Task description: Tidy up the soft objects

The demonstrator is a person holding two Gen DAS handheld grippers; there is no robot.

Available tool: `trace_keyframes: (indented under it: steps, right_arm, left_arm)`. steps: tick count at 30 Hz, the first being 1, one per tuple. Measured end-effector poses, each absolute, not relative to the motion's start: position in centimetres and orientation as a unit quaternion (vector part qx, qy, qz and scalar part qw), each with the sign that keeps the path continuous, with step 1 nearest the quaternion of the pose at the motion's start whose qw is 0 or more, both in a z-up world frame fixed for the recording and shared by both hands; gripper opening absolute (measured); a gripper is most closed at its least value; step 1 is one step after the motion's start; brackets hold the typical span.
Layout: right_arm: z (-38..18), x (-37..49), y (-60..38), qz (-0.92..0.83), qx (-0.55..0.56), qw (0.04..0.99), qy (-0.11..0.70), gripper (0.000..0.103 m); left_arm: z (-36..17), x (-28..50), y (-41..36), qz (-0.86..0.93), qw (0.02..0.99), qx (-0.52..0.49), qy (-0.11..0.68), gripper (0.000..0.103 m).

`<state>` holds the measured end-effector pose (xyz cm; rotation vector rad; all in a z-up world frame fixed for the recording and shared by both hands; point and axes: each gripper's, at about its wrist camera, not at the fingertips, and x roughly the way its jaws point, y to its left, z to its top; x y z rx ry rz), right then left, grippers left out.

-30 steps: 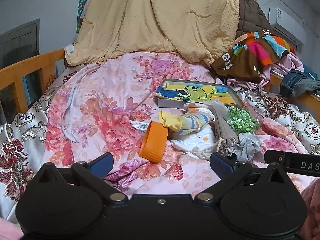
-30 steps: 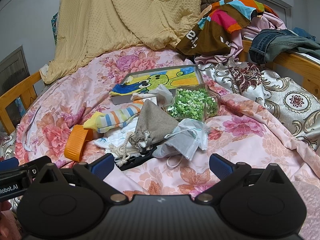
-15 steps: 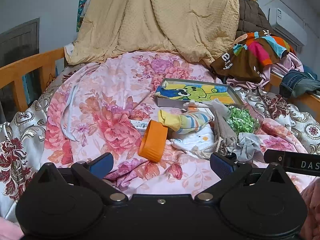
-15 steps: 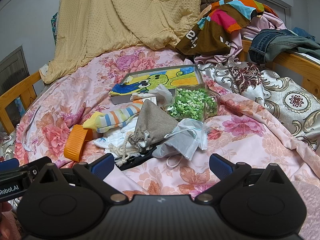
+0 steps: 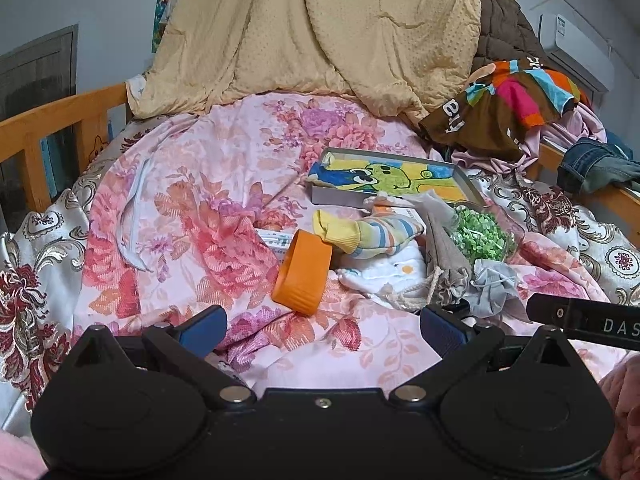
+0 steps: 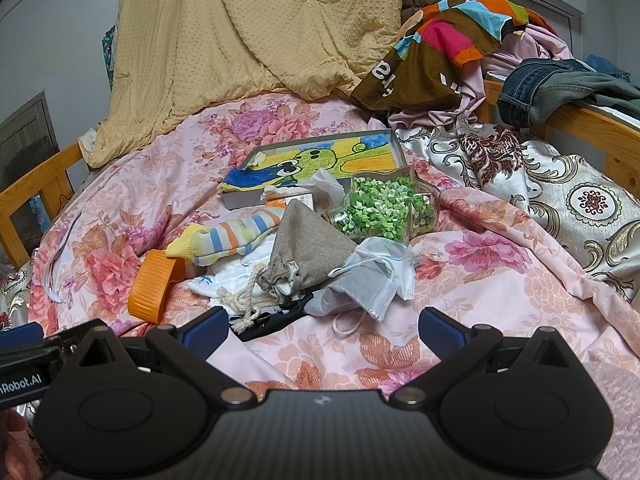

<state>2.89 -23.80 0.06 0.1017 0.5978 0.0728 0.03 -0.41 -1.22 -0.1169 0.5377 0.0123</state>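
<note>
A pile of soft items lies mid-bed: a striped sock [image 5: 372, 234] [image 6: 230, 236], a white cloth [image 5: 390, 272] [image 6: 230, 276], a grey drawstring pouch [image 5: 444, 260] [image 6: 304, 246] and a grey face mask [image 5: 490, 290] [image 6: 360, 280]. A grey tray [image 5: 332, 196] [image 6: 236, 202] lined with a cartoon towel sits behind them. My left gripper [image 5: 322, 330] is open, low over the bedspread before an orange lid [image 5: 302, 274] [image 6: 154, 282]. My right gripper [image 6: 322, 330] is open too, just short of the mask, holding nothing.
A clear container of green bits [image 5: 480, 234] [image 6: 384, 210] stands beside the pouch. A black object [image 6: 272, 318] lies under the pouch. A yellow blanket [image 5: 320, 32] and heaped clothes [image 6: 448, 44] fill the back. Wooden rails [image 5: 56, 120] [image 6: 576, 120] edge the bed.
Almost nothing differs. The left wrist view has crept slightly nearer the pile. Both grippers stay open and empty.
</note>
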Motion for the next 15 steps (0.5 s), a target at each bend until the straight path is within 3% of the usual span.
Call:
trace_keyframes:
  steps: [15]
  right_arm:
    - [0.14, 2.81, -23.6, 0.037, 0.05, 0.953, 0.295, 0.103]
  left_arm:
    - [-1.28, 0.06, -0.52, 0.004, 0.962, -0.057, 0.266, 0.102]
